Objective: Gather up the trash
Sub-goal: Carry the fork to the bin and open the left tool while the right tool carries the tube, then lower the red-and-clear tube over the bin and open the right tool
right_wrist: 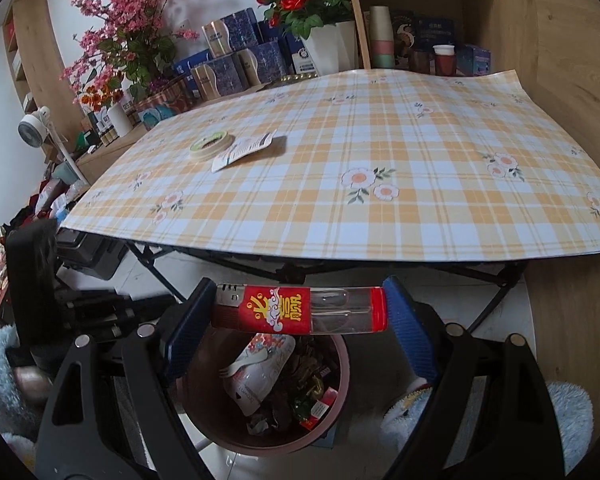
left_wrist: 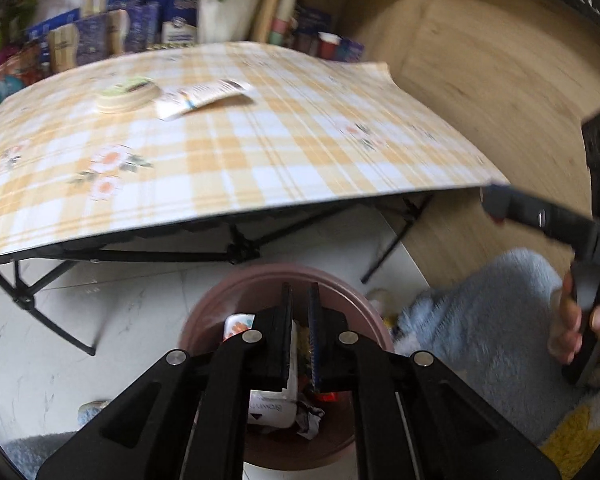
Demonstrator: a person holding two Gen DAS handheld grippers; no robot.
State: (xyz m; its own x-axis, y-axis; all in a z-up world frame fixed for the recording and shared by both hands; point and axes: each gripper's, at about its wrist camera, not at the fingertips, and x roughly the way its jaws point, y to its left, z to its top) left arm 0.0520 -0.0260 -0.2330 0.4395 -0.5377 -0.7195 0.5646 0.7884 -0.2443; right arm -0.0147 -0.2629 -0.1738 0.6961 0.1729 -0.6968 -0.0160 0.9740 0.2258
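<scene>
Right wrist view shows the right gripper [right_wrist: 300, 312] clamped on a lighter [right_wrist: 300, 310], pads on its two ends, its long axis lying crosswise between the fingers. It hangs directly above the open bin [right_wrist: 342, 364], off the near edge of the table [right_wrist: 380, 220], so letting go should drop it in. The left gripper [left_wrist: 300, 320] points steeply down into the same bin, jaws nearly together with nothing plainly held. A wrapper [right_wrist: 246, 148] and a tape roll [right_wrist: 211, 144] lie toward the table's far left corner.

Bin [right_wrist: 342, 364] before table [right_wrist: 380, 216]
</scene>
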